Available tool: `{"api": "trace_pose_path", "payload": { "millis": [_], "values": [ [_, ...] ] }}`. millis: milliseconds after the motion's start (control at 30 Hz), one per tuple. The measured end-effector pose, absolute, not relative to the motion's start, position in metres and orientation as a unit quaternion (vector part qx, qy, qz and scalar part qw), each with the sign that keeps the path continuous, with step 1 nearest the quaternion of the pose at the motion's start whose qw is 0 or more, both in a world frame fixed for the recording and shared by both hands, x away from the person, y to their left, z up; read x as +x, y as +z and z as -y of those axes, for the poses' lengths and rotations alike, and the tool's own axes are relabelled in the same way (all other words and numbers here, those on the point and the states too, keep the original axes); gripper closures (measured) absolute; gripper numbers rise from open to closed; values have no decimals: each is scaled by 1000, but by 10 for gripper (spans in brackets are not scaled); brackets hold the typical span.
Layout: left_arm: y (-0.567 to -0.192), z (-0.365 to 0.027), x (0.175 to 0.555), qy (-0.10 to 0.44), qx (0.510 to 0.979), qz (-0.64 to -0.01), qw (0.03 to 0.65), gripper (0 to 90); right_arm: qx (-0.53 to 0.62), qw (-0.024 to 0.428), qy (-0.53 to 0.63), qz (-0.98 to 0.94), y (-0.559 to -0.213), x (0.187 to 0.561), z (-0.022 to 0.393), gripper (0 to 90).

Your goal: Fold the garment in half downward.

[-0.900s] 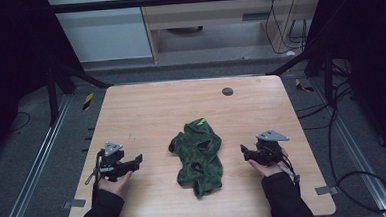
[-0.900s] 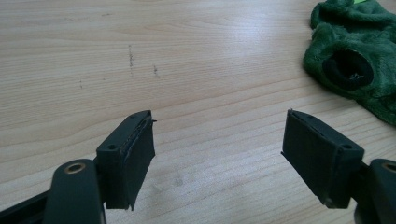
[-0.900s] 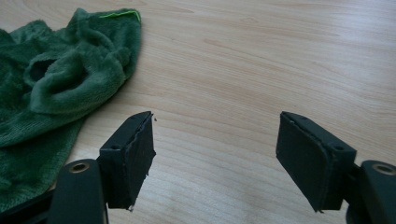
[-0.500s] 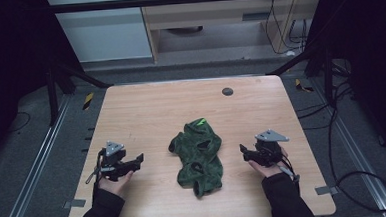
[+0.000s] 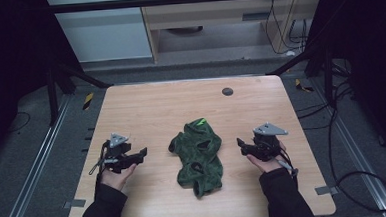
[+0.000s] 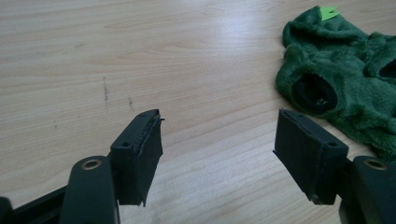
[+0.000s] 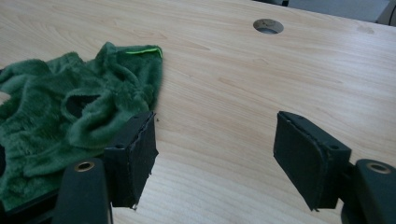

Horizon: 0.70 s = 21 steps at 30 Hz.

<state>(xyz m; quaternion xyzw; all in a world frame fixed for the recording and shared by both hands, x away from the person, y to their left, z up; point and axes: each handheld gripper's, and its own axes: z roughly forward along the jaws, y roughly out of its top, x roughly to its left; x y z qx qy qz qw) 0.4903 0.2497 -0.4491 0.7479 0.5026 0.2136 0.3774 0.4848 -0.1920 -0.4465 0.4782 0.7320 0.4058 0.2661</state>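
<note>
Hardly anything has shifted since a moment ago: the left tool (image 5: 142,152) has only drifted a touch, while the right tool (image 5: 241,144) and the green fleece garment (image 5: 199,154) sit just as they were. That garment lies crumpled on the table (image 5: 161,105), and everything else is best placed against it. To one side of it waits the left tool, apart from the fabric with bare wood between them; on the other side the right tool sits nearer, one of its pads close by the fleece edge in its own view, though I can't say it touches. Both tools point inward at the garment, which I take as readiness to take it from two sides at once. Each stands with its jaws spread wide and nothing between them. Beyond the garment, near the far edge, is a small round hole (image 5: 227,91)
</note>
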Motion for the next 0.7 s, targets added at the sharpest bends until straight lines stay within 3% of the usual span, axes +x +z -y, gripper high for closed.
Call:
{"api": "trace_pose_path", "payload": {
  "millis": [700],
  "values": [
    [-424,-224,525,204,755,-475,403,334,467,255,421,-735,-425,518,162,351]
  ]
}}
